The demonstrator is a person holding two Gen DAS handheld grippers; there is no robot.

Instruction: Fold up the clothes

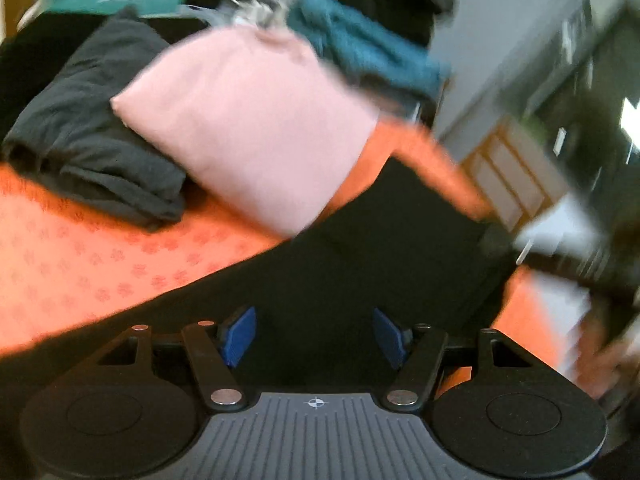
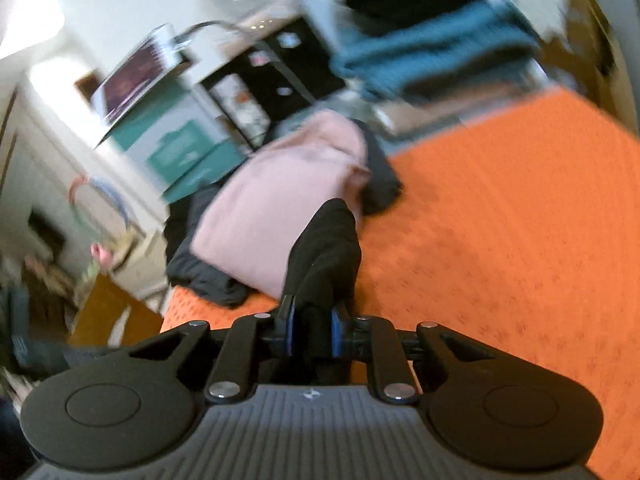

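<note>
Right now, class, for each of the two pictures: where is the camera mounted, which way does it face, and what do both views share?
Left wrist: sits on the left gripper, looking along its open blue fingers over a black garment on the orange cloth.
Right wrist: sits on the right gripper, fingers shut on black garment.
Shared: folded pink garment, dark grey garment, teal towel.

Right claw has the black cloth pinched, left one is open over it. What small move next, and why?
Probably close the left claw on the black fabric garment beneath it. Its blue pads stand apart with nothing gripped, while the right claw already pinches a bunch, so a second grip would let the cloth be spread over the orange patterned sheet.
</note>
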